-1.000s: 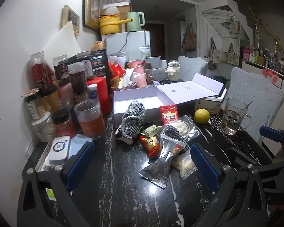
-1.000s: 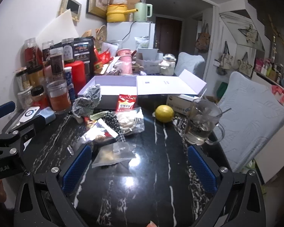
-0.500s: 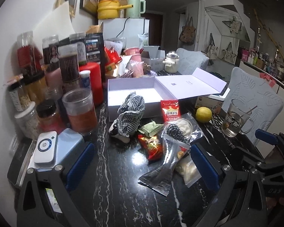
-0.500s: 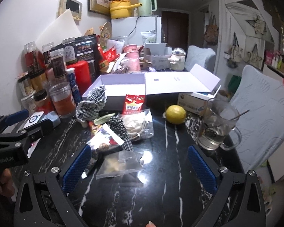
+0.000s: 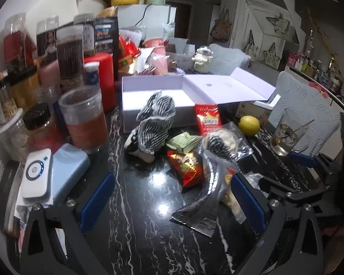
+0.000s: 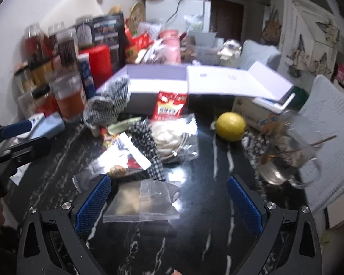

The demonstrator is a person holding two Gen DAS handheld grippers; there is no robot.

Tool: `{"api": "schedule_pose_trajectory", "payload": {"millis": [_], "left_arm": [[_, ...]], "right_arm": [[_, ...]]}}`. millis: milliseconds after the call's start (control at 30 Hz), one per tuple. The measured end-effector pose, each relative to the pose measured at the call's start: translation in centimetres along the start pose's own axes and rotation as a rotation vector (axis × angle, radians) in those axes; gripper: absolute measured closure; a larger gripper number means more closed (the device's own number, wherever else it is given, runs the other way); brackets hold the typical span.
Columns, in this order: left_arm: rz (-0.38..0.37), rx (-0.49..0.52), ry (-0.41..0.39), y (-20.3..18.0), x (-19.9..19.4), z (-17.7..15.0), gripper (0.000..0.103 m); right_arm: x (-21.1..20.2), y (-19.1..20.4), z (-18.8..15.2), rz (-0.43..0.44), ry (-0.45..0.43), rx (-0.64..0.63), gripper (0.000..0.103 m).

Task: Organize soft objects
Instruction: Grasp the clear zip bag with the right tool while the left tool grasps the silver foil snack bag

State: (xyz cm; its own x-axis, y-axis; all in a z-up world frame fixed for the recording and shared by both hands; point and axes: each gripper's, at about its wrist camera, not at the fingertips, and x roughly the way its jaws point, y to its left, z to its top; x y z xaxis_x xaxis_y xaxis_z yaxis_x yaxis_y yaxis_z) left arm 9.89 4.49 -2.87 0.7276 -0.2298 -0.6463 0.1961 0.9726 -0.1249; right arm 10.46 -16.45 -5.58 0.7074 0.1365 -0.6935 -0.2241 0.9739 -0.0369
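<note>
A black-and-white checked cloth toy leans against the front wall of an open white box on the black marble table. Right of the toy lie soft packets: a red snack bag, a green packet, an orange-red bag, a checked pouch in clear wrap, a silver sachet and a clear zip bag. My left gripper is open, short of the pile. My right gripper is open over the clear zip bag.
Jars and bottles crowd the left side, with a white device in front of them. A lemon and a glass mug stand at the right. A padded chair sits beyond the table's right edge.
Both grippers have moved forward toward the pile, so the toy, box and packets loom larger. The clear zip bag now lies between the right fingers. Nothing has been gripped.
</note>
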Motion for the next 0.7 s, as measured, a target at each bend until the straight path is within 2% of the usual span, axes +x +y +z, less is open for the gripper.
{"api": "schedule_pose_trajectory", "payload": {"millis": [133, 200, 300, 433, 533, 567, 700], "left_arm": [[0.05, 0.01, 0.008, 0.7, 1.4, -0.2, 0.0], [0.051, 0.023, 0.015, 0.9, 2.0, -0.4, 0.0], [0.025, 0.032, 0.022, 1.0, 2.4, -0.6, 0.0], [-0.06, 0.031, 0.057, 0.8, 3.1, -0.7, 0.0], [-0.087, 0.038, 0.083, 0.2, 3.9, -0.8, 0.0], [-0.09, 0.047, 0.087, 0.0, 4.0, -0.9, 0.0], [-0.123, 0.076, 0.113, -1.2, 5.1, -1.1, 0.0]], "right_arm": [[2.9, 0.6, 0.2, 0.034, 0.069, -0.021, 0.0], [3.9, 1.0, 0.1, 0.044, 0.092, -0.029, 0.0], [5.1, 1.5, -0.3, 0.072, 0.129, -0.049, 0.0], [6.5, 1.3, -1.5, 0.108, 0.189, -0.049, 0.0], [6.7, 0.3, -2.2, 0.161, 0.2, 0.008, 0.017], [6.4, 0.0, -2.4, 0.149, 0.182, 0.007, 0.025], [6.0, -1.1, -2.8, 0.156, 0.177, 0.019, 0.028]]}}
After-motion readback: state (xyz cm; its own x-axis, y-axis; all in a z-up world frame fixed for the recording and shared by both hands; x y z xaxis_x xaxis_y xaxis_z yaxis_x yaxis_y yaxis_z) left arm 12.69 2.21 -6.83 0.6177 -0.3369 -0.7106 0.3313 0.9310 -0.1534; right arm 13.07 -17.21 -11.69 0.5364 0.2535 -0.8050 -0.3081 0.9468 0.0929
